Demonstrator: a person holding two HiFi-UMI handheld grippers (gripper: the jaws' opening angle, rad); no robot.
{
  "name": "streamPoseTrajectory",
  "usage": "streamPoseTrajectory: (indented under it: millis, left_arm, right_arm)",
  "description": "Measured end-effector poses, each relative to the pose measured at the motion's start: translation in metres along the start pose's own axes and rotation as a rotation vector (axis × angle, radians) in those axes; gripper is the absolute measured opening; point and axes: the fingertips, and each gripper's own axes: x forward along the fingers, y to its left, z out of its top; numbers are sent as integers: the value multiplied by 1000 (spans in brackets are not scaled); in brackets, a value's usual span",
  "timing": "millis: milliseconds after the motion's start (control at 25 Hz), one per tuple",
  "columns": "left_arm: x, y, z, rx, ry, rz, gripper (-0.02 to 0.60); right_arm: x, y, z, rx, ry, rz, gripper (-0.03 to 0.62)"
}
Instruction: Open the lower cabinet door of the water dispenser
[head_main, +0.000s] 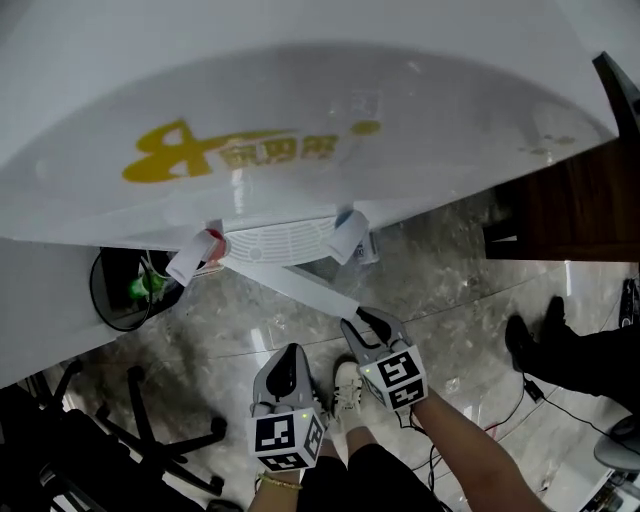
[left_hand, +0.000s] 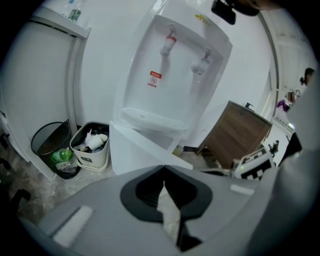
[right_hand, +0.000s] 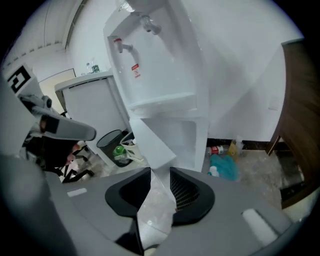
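Lower cabinet door (right_hand: 152, 145) ajar on white water dispenser (right_hand: 155, 75).

Bright, even indoor light; fisheye bending, dark vignetted corners

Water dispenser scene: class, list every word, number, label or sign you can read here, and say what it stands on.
"8": a yellow mark shaped like this figure on the water jug; the yellow characters beside it are too blurred to read.
Red-and-white sticker on the water dispenser, between its taps: too small to read.
The white bin has a label: too small to read.
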Motion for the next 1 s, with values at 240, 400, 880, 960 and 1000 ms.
streamPoseTrajectory:
  millis: [240, 400, 880, 960, 1000]
  left_arm:
    - [-30, 40, -23, -41, -18, 76, 8]
    - [-58, 80, -40, -107, -21, 174, 6]
    - [-105, 150, -58, -129, -43, 296, 8]
    - [-105, 149, -57, -129, -45, 287, 6]
    - [-104, 146, -57, -128, -44, 279, 6]
  right_arm:
    - [-6, 100, -39, 46, 56, 166, 108]
    - [5, 158, -50, -13, 117, 299, 45]
    - [35, 259, -49, -109, 133, 477, 2]
    - [30, 258, -45, -89, 120, 465, 2]
    - [25, 255, -43, -64, 113, 453, 2]
